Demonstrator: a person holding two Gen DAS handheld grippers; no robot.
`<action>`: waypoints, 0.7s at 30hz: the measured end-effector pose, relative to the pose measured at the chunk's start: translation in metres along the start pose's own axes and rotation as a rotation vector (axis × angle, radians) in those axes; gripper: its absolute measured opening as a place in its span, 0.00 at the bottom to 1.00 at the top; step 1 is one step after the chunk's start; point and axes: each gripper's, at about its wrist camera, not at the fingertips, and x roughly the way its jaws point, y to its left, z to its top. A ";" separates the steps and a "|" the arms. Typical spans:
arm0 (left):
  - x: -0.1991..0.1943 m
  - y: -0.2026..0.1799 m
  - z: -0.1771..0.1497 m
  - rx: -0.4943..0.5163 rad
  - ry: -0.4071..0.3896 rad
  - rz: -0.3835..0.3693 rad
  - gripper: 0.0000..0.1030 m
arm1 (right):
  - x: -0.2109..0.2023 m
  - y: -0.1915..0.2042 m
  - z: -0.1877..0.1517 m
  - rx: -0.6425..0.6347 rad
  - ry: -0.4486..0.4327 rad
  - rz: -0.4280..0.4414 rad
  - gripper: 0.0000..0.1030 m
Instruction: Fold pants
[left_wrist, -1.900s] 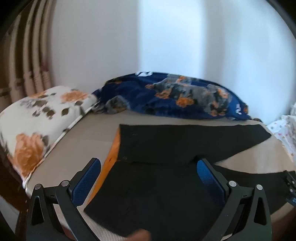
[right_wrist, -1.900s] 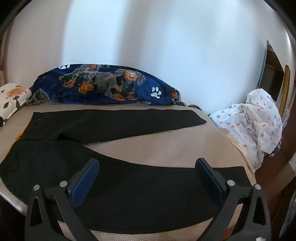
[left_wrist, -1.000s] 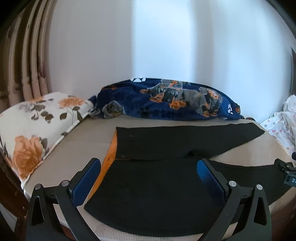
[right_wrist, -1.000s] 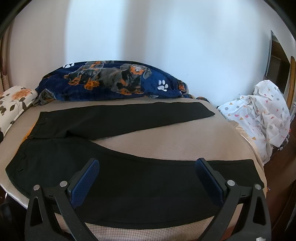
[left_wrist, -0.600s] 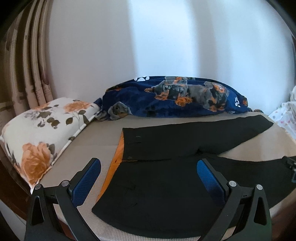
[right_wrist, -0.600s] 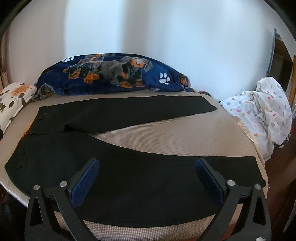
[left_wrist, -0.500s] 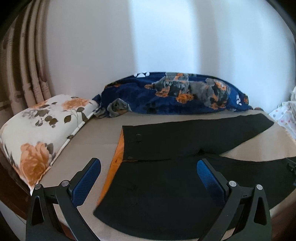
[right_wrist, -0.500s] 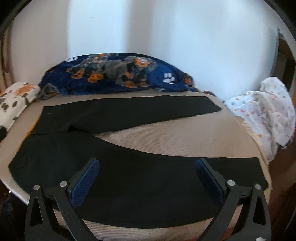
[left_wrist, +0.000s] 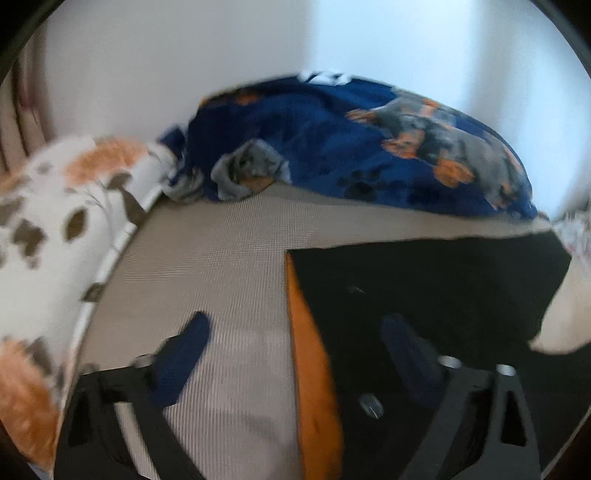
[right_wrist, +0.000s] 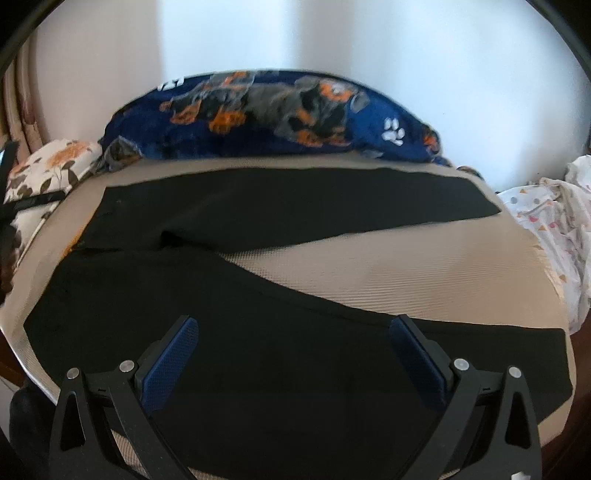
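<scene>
The left gripper (left_wrist: 295, 354), jaws apart and just closing w/ nothing pinched, was brought over the waistband (left_wrist: 306, 369) of the pants (right_wrist: 258, 332), spread flat on the bed (right_wrist: 424, 269). The right gripper (right_wrist: 293, 354) (wide open) was held over the near leg. Judged the approach step; next, both edges need pinching.

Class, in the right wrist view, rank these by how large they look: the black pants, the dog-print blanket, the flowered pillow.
1. black pants, nearest the camera, which may exaggerate their size
2. dog-print blanket
3. flowered pillow, partly cut off at the frame's edge
</scene>
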 end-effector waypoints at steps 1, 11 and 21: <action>0.020 0.013 0.011 -0.027 0.047 -0.055 0.71 | 0.005 0.002 0.000 -0.005 0.012 0.006 1.00; 0.126 0.037 0.044 -0.012 0.279 -0.285 0.60 | 0.048 0.006 0.002 -0.022 0.116 0.013 1.00; 0.125 -0.003 0.049 0.085 0.220 -0.222 0.11 | 0.058 0.014 0.008 -0.002 0.138 0.044 1.00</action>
